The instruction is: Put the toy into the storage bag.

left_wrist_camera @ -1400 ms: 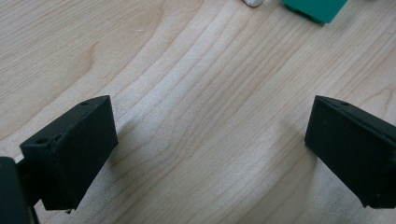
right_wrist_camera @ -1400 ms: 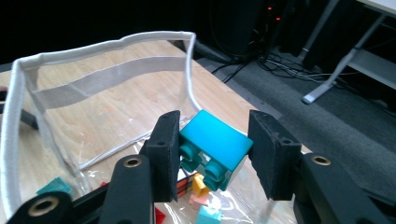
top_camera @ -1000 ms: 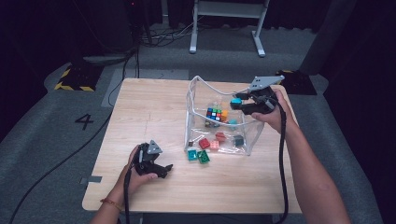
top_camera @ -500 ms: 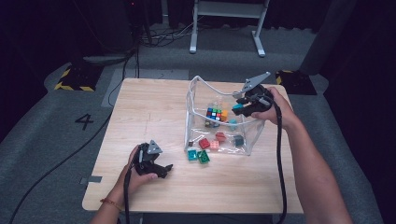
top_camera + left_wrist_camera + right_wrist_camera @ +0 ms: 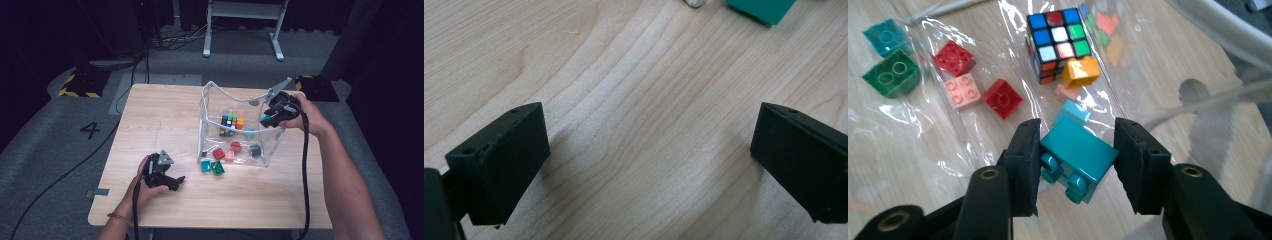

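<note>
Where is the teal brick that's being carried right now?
The teal brick sits clamped in the right gripper, held above the clear bag at the table's right side, just short of the puzzle cube.

Two black handheld grippers, left gripper [image 5: 172,181] with a grey three-cornered plate on top, right gripper [image 5: 265,120] likewise, blocky matte black jaws with small screw holes, black trailing cables, bare forearms, thin orange wristband [image 5: 116,218] on the left wrist

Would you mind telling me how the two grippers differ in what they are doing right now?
The right gripper is shut on a teal plastic building brick, raised over the clear plastic bag; the left gripper is open with nothing between its jaws, low over the wooden table. Both are black, two-jawed and hand-held.
</note>
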Motion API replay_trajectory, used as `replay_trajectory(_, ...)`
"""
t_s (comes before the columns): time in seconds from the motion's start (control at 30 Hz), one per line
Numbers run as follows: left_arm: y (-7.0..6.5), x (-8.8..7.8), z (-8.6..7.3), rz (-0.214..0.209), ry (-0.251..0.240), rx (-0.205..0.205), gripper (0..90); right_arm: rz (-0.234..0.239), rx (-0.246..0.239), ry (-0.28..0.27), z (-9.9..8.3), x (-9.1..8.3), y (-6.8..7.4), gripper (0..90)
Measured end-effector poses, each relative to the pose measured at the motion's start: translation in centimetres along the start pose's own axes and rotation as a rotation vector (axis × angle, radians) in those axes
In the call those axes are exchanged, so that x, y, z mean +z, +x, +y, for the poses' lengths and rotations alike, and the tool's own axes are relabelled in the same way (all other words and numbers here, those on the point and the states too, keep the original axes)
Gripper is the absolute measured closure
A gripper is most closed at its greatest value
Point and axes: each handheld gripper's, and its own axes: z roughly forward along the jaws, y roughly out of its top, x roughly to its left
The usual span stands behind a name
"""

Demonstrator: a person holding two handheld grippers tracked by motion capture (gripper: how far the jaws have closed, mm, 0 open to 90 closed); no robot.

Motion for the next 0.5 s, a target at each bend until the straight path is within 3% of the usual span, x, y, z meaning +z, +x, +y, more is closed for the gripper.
replay_trajectory(0.27, 0.0, 0.0, 0.0, 0.0, 0.0, 0.0, 2.4, -0.021, 0.016, 0.048, -1.2, -0.7, -0.3, 54.8)
replay_trajectory(0.4, 0.0, 0.0, 0.0, 0.0, 0.0, 0.0, 2.4, -0.018, 0.052, -0.005, -1.9, -0.9, -0.4, 53.0)
replay_trajectory(0.5, 0.0, 0.0, 0.0, 0.0, 0.0, 0.002, 2.4, -0.042, 0.084, -0.042, -2.2, -1.2, -0.4, 49.3)
